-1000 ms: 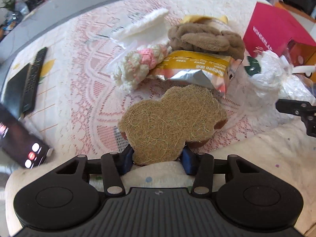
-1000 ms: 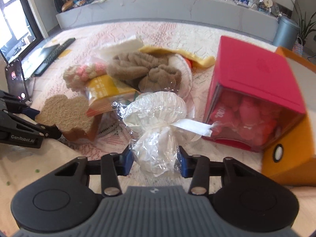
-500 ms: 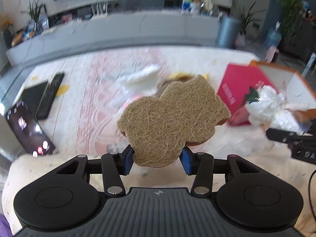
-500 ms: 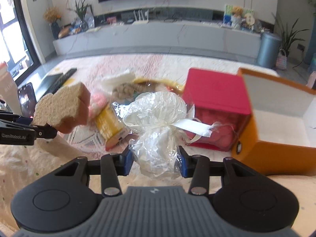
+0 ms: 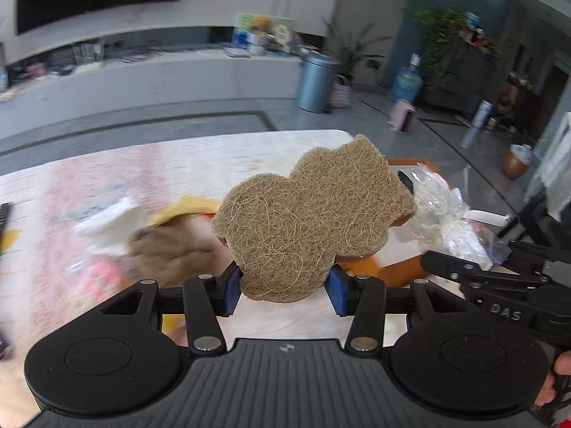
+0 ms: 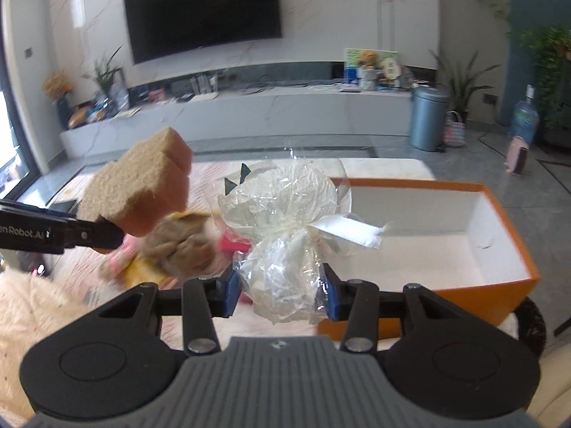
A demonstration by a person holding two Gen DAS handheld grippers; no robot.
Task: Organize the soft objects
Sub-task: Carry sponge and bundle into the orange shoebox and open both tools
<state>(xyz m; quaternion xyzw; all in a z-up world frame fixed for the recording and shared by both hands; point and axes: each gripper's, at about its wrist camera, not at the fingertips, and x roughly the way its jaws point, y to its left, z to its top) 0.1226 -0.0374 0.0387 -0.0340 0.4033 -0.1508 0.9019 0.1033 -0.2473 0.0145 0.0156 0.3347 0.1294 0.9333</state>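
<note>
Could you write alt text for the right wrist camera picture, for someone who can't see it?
The right tongs grip a crinkly clear plastic bag tied with white ribbon near an open orange box with a white inside. On the left, the left tongs hold up a brown cloud-shaped scrubbing sponge.

Fibrous brown sponge (image 5: 310, 221) and tied cellophane bundle (image 6: 285, 228), both aloft.

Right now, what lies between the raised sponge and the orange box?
In the right wrist view, the cellophane bundle, clamped in the right tongs, sits between the sponge and the orange box.
</note>
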